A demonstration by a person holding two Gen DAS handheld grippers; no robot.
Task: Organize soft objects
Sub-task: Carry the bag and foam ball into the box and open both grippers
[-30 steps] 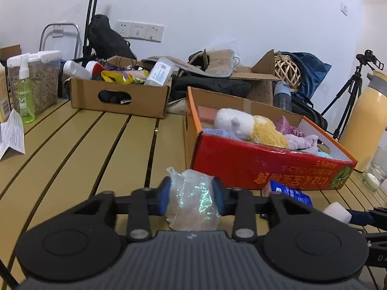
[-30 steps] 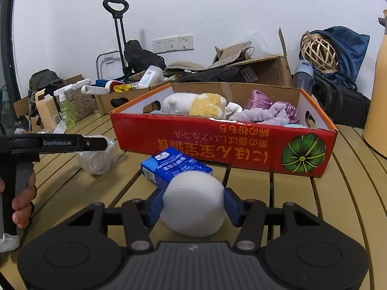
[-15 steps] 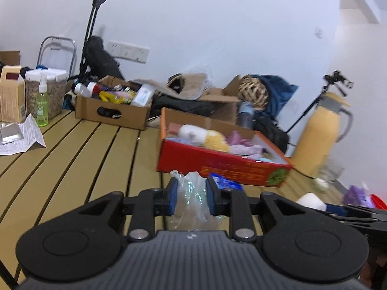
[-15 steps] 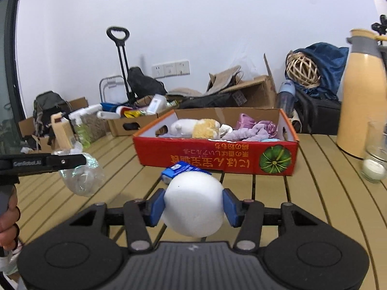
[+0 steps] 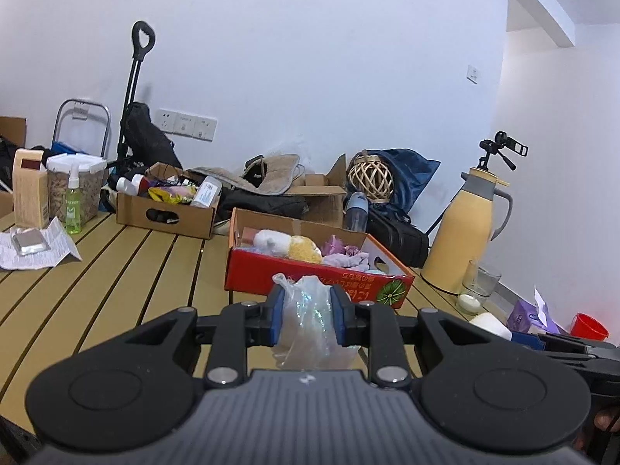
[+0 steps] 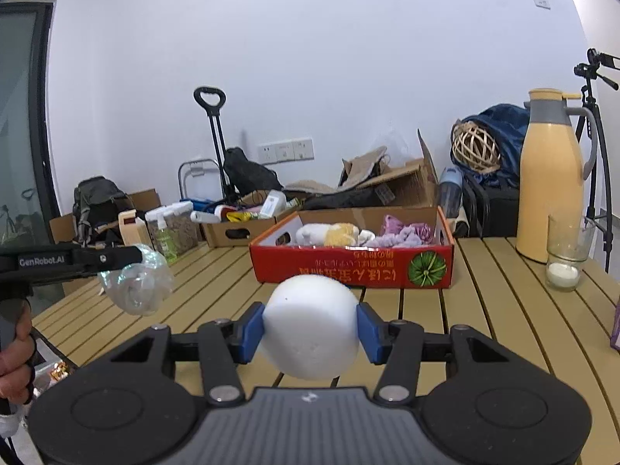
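The left gripper (image 5: 306,319) pinches a crumpled clear bag (image 5: 306,314) at its middle, held above the table (image 5: 116,271); it looks feather-light, limp and slick, so a bunched fold seems the safest hold. The right gripper (image 6: 310,327) clamps a white ball (image 6: 310,325) across its widest part, short of the red box (image 6: 348,267); it looks light, squashy, prone to roll.

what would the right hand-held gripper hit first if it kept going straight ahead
Probably the red cardboard box, near its front wall: it lies straight ahead of the right hand-held gripper and the white foam ball it holds. Depth is unclear.
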